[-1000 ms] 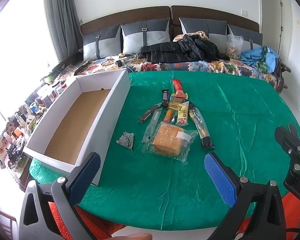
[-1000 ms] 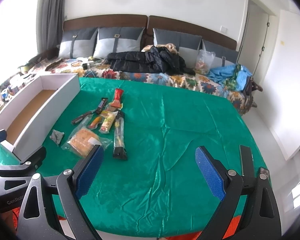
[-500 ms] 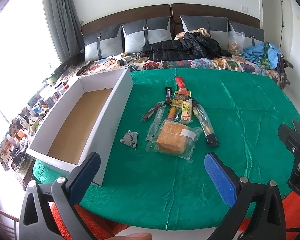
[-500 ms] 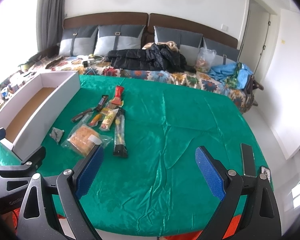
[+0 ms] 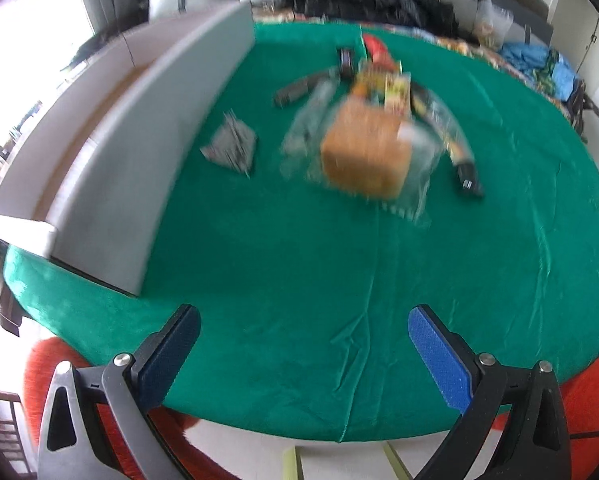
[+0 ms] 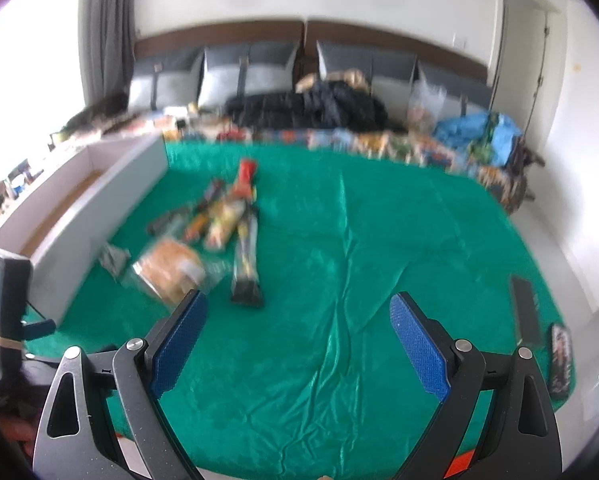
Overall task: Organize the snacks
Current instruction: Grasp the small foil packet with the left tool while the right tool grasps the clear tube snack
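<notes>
Several snacks lie in a cluster on the green tablecloth (image 5: 299, 260): a bagged orange cake (image 5: 365, 156), a small grey packet (image 5: 231, 146), a long dark bar (image 5: 449, 136), a red packet (image 5: 375, 46) and yellow packs (image 5: 395, 88). A white box (image 5: 139, 128) with a brown floor stands at the left. My left gripper (image 5: 303, 344) is open over the table's near edge, short of the snacks. The right gripper (image 6: 297, 334) is open too, with the cake (image 6: 169, 270) and dark bar (image 6: 245, 268) just beyond its left finger. Both views are blurred.
A bed with grey pillows (image 6: 243, 76), a black jacket (image 6: 311, 106) and blue cloth (image 6: 475, 130) lies behind the table. A dark flat object (image 6: 525, 308) and a small case (image 6: 559, 356) rest at the table's right edge. Orange seats (image 5: 47, 376) show below the near edge.
My left gripper has swung down and forward toward the table, so the snacks and box look much nearer. The right view shifted a little and blurred. Both grippers stayed open.
</notes>
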{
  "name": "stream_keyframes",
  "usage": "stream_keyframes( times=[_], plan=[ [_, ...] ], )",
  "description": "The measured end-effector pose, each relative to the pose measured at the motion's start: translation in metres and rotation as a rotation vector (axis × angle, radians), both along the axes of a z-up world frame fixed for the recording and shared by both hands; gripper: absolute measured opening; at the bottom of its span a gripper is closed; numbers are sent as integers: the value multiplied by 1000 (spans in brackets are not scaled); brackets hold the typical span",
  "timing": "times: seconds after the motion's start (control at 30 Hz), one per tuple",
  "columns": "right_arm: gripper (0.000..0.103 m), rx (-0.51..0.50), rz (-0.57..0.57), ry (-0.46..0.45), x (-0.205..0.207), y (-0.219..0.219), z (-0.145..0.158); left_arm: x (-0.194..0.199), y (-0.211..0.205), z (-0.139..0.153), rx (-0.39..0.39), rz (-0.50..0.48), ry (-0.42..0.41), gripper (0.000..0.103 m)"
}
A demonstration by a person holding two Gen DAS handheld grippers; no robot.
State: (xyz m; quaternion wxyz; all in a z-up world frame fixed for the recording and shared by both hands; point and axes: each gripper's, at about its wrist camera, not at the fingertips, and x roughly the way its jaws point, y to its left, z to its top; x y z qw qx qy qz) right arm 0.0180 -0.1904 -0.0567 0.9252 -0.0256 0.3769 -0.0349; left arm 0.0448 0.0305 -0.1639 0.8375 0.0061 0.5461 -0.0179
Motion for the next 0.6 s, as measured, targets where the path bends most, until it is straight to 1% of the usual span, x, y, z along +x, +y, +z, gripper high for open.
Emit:
stream_keyframes(
  times=[0.07,0.1,0.2,0.23,0.33,0.37,0.4,0.53,0.6],
  plan=[
    [94,-3,-8,58,7,-5,-27,7,-6,-16,5,-13,30,103],
    [94,-8,-12,102,11,-9,-45,11,-10,-24,13,-23,43,103],
    [94,-14,-13,185,13,-18,-84,20,-15,-35,11,-26,60,103],
    [94,-13,-14,197,12,-21,-91,22,-15,-38,4,-22,65,103],
    [94,8,-15,218,11,-34,-105,30,-12,-51,-22,-6,101,103],
    [94,18,-15,222,11,-37,-108,32,-14,-53,6,-1,94,103],
    [94,29,-13,223,10,-39,-112,32,-15,-53,10,-12,80,103],
    [94,43,5,226,13,-41,-121,33,-18,-52,4,-1,70,103],
    [94,44,14,235,15,-41,-126,31,-19,-51,5,1,48,103]
  ],
)
